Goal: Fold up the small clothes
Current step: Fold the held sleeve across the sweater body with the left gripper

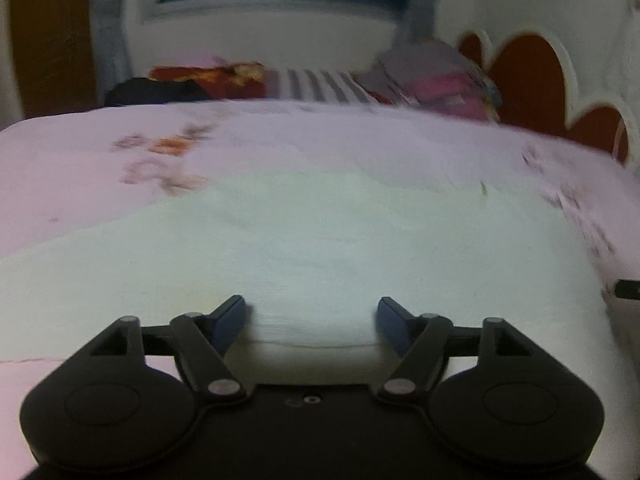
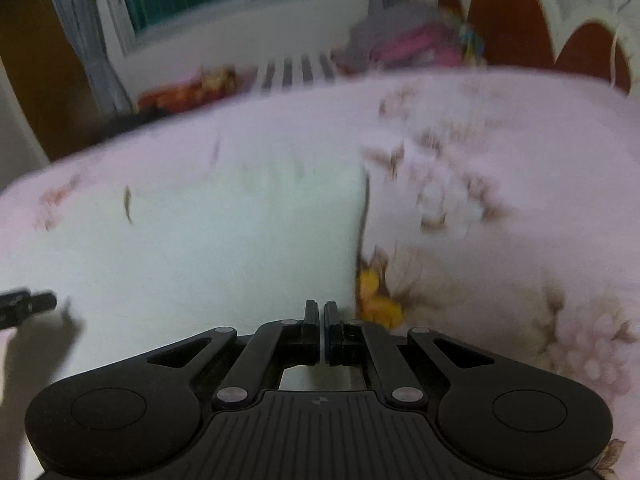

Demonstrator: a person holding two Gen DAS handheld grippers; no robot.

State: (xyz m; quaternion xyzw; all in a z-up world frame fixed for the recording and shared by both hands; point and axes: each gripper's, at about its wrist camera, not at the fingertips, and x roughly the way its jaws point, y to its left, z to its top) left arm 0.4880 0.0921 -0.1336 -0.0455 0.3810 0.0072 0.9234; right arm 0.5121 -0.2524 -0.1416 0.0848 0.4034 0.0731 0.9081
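Note:
A pale white garment [image 1: 320, 240] lies spread flat on a pink flowered bedsheet [image 1: 80, 184]. My left gripper [image 1: 312, 312] stands open just over the garment's near hem, which runs between the wide-apart blue pads without touching them. In the right wrist view the same garment [image 2: 220, 248] fills the left half, and its right edge runs down toward my right gripper [image 2: 321, 312]. That gripper is shut, with only a thin slit between the fingers and no fabric showing in it. A dark part of the left gripper [image 2: 36, 304] pokes in at the left edge.
A pile of grey and pink clothes [image 1: 436, 76] sits at the far right of the bed by a red and white headboard [image 1: 528, 76]. Striped cloth [image 1: 320, 84], a red-orange item [image 1: 208, 76] and a dark garment [image 1: 156, 92] lie along the far edge under a window.

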